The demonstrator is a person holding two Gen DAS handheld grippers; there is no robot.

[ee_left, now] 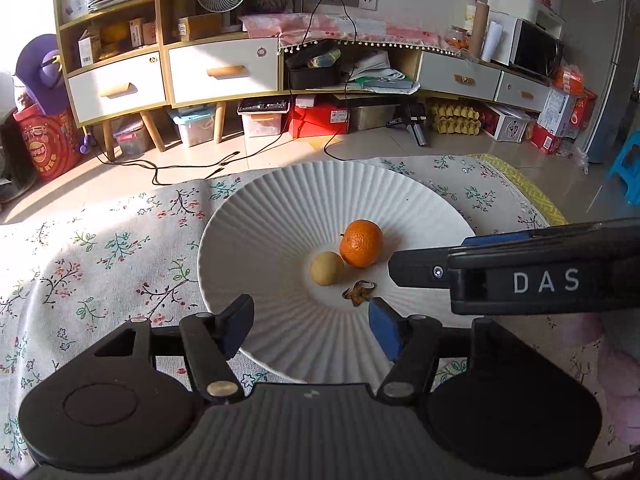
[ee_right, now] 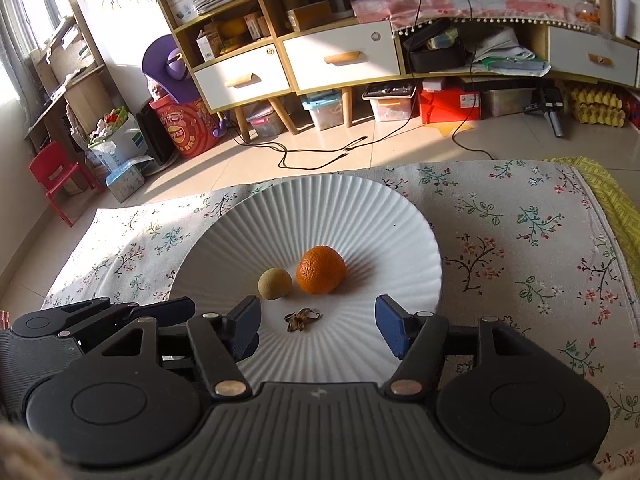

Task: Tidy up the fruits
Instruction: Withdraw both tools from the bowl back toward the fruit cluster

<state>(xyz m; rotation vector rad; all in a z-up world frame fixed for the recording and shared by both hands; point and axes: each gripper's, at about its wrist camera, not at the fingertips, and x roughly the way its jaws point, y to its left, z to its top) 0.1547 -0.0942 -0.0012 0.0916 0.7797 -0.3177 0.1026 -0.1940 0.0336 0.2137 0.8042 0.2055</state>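
A white ribbed plate [ee_left: 280, 208] [ee_right: 360, 216] lies on a floral cloth. In its middle sit an orange tangerine [ee_left: 361, 243] [ee_right: 321, 269], a small yellowish round fruit [ee_left: 327, 268] [ee_right: 275, 283] touching its left side, and a dried brown peel scrap [ee_left: 359, 291] [ee_right: 301, 319] in front of them. My left gripper [ee_left: 312, 330] hovers open over the plate's near rim, nothing between its blue pads. My right gripper [ee_right: 318, 330] is open too, over the peel scrap without touching it. The right gripper's finger [ee_left: 420, 270] reaches in from the right in the left wrist view.
The floral cloth [ee_left: 100, 264] [ee_right: 520, 232] covers the work surface, with a yellow mat edge [ee_right: 608, 192] at the right. Beyond lie a tiled floor with black cables [ee_right: 320, 152], a low cabinet with drawers [ee_right: 340, 60], storage boxes and a red child's chair [ee_right: 56, 176].
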